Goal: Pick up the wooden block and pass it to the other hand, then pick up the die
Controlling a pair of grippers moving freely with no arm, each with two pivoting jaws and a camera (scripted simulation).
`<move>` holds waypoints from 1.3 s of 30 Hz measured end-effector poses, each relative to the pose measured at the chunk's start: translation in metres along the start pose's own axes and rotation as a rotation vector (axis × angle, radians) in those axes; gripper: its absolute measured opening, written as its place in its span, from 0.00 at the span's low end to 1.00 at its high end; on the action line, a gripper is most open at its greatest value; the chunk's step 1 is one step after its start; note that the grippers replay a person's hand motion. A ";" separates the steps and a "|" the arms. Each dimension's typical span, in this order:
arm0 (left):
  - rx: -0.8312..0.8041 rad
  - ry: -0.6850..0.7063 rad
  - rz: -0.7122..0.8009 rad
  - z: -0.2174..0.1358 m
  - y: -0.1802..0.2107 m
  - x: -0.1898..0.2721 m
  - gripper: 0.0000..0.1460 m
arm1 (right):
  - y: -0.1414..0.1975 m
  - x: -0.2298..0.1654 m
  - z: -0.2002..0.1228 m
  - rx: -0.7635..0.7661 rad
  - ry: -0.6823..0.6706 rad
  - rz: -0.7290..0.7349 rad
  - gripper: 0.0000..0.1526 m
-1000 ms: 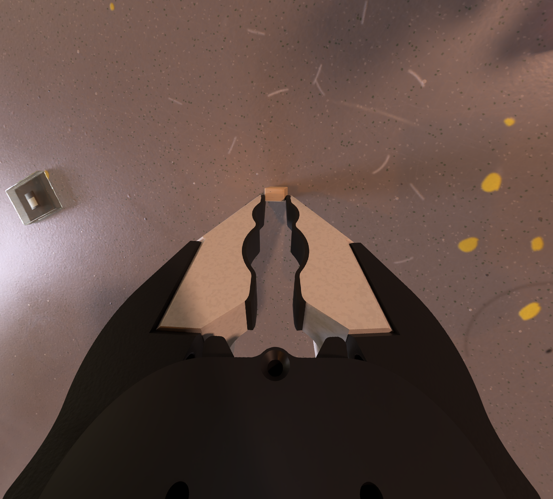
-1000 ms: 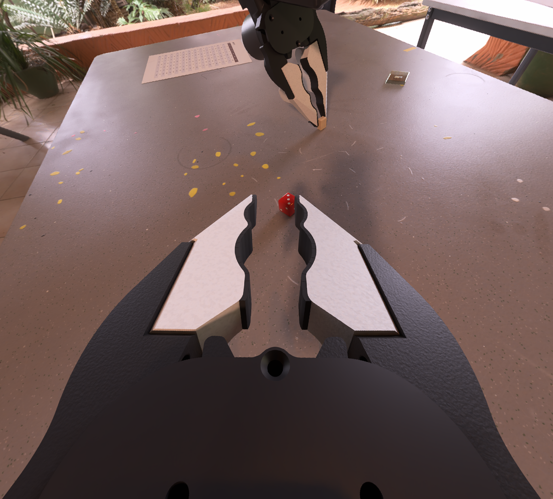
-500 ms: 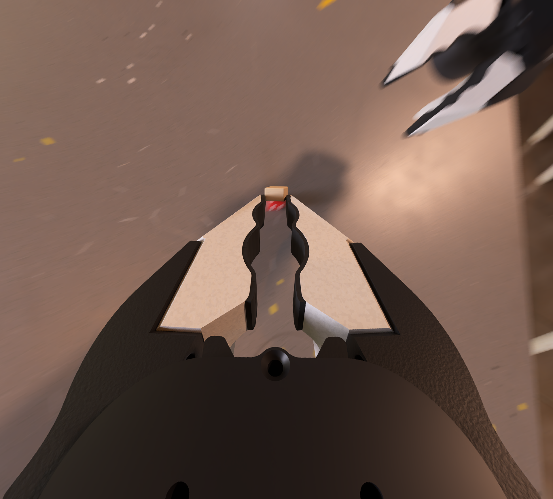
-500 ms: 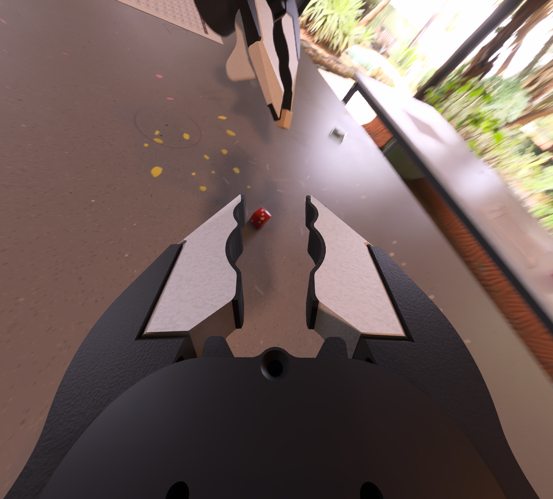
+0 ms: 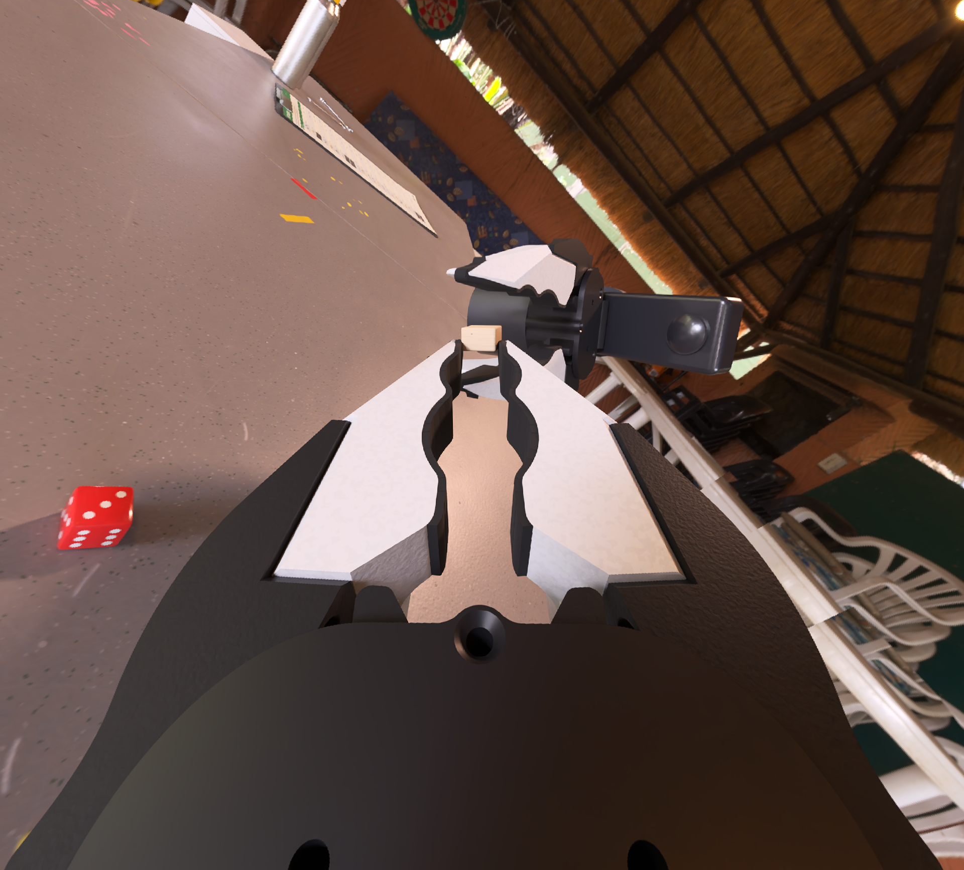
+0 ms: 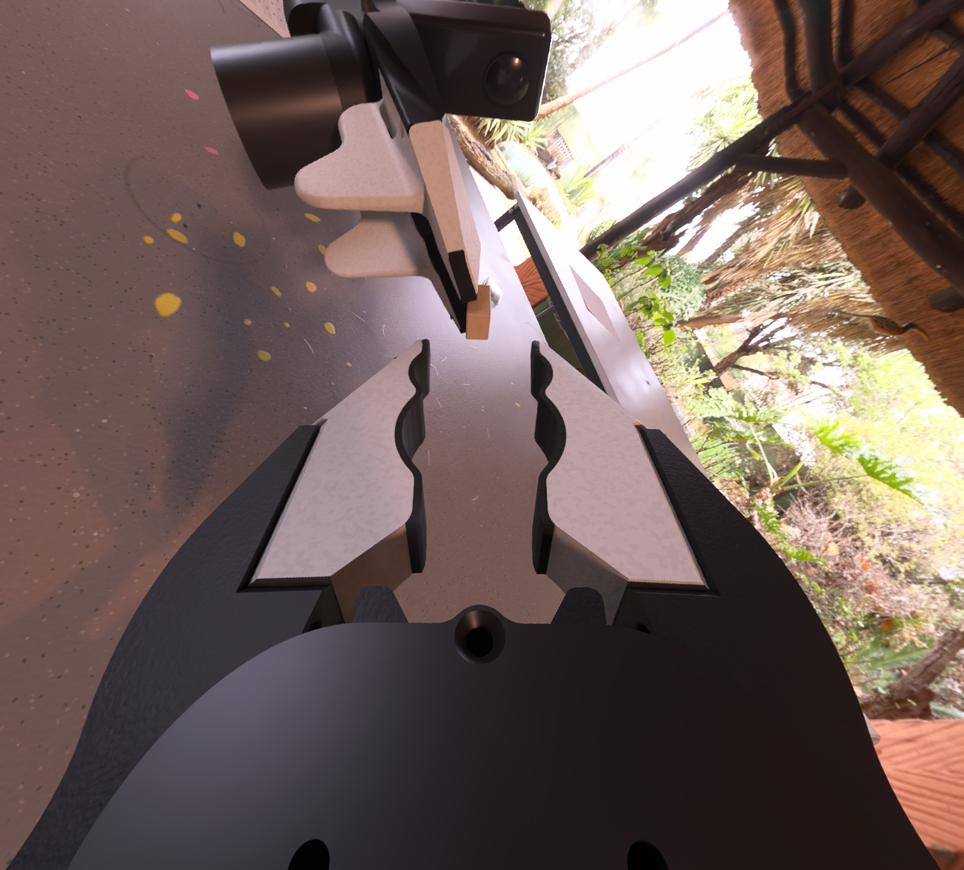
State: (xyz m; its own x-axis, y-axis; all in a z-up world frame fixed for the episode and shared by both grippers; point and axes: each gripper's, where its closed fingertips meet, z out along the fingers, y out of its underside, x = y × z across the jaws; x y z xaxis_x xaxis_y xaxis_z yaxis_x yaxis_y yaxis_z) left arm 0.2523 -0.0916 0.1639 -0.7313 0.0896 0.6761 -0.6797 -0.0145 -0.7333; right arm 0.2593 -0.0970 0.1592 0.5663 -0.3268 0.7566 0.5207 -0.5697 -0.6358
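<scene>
In my left wrist view, the red die (image 5: 95, 517) sits on the table (image 5: 156, 271) at lower left, while my left hand-held gripper (image 5: 480, 346) pinches the wooden block (image 5: 481, 338) at frame centre, off the table. Right of it, my right hand-held gripper (image 6: 479, 349) stands spread, the block (image 6: 478, 318) just beyond its tips.

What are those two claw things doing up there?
The left claw is shut on a small wooden block and holds it up off the table. The right claw is open and points at the block, with the block just ahead of its tips and not yet gripped. It looks ready to take it. The red die sits on the table, untouched.
</scene>
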 end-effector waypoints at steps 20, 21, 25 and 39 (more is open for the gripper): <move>-0.348 -0.442 0.367 -0.027 0.011 -0.061 0.26 | 0.046 0.015 -0.028 0.059 -0.125 0.464 0.05; -0.415 -0.486 0.409 -0.029 0.015 -0.070 0.26 | 0.050 0.016 -0.029 0.066 -0.133 0.501 0.05; -0.625 -0.645 0.468 -0.031 0.037 -0.103 0.29 | 0.063 0.014 -0.029 0.055 -0.132 0.543 0.05; -0.791 -0.930 0.451 -0.033 0.064 -0.158 0.23 | 0.073 0.009 -0.025 0.076 -0.155 0.572 0.05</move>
State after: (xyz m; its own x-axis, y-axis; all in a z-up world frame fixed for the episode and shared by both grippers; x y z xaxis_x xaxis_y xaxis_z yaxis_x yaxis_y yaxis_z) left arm 0.3264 -0.0738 0.0081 -0.8666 -0.4931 -0.0771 -0.3813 0.7538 -0.5351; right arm 0.2860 -0.1605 0.1230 0.8541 -0.4486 0.2633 0.1463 -0.2787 -0.9492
